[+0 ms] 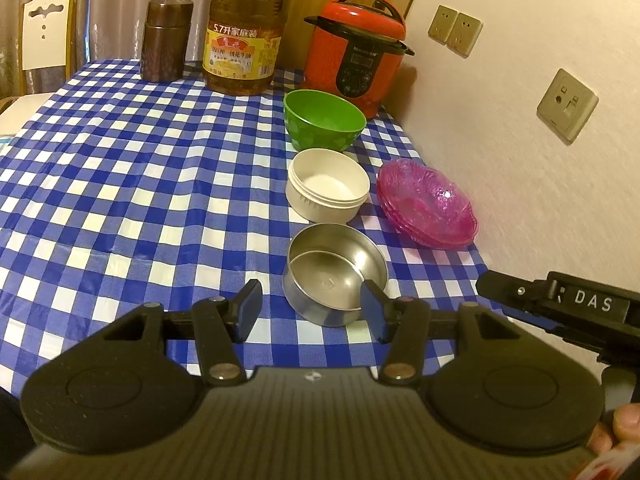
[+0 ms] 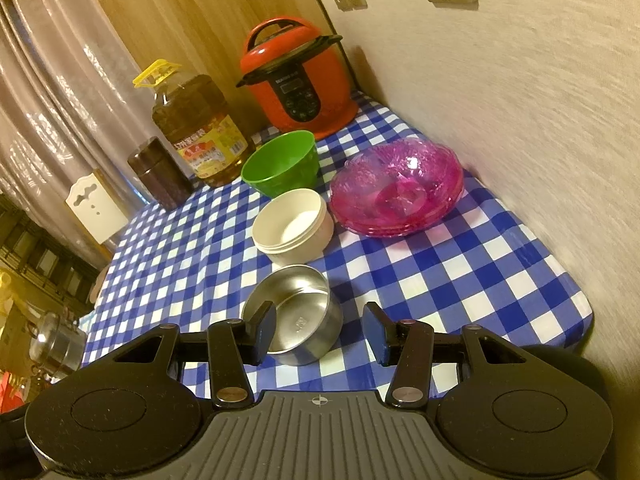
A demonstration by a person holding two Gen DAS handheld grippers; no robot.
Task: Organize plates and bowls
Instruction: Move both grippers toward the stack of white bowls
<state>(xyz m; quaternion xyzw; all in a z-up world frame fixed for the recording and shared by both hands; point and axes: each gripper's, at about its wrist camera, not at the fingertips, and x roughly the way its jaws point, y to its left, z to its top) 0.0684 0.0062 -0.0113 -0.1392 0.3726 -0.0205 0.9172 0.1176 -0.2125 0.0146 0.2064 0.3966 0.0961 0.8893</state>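
Both the left gripper (image 1: 312,312) and the right gripper (image 2: 320,334) hover with their blue-padded jaws spread wide and empty, just short of the round brushed-steel bowl (image 1: 335,274), which sits at the near end of a row on the blue-and-white checked tablecloth (image 1: 140,184). Behind it stand a cream plastic tub (image 1: 327,190) with a ribbed rim and a glossy green bowl (image 1: 324,125), with stacked translucent pink scalloped plates (image 1: 428,202) beside them near the wall. Farther back are a red pressure cooker (image 1: 358,50), an oil jug (image 1: 246,28) labelled "5.7升家庭装", and a dark brown canister (image 1: 166,39); "DAS" shows on the right gripper's body.
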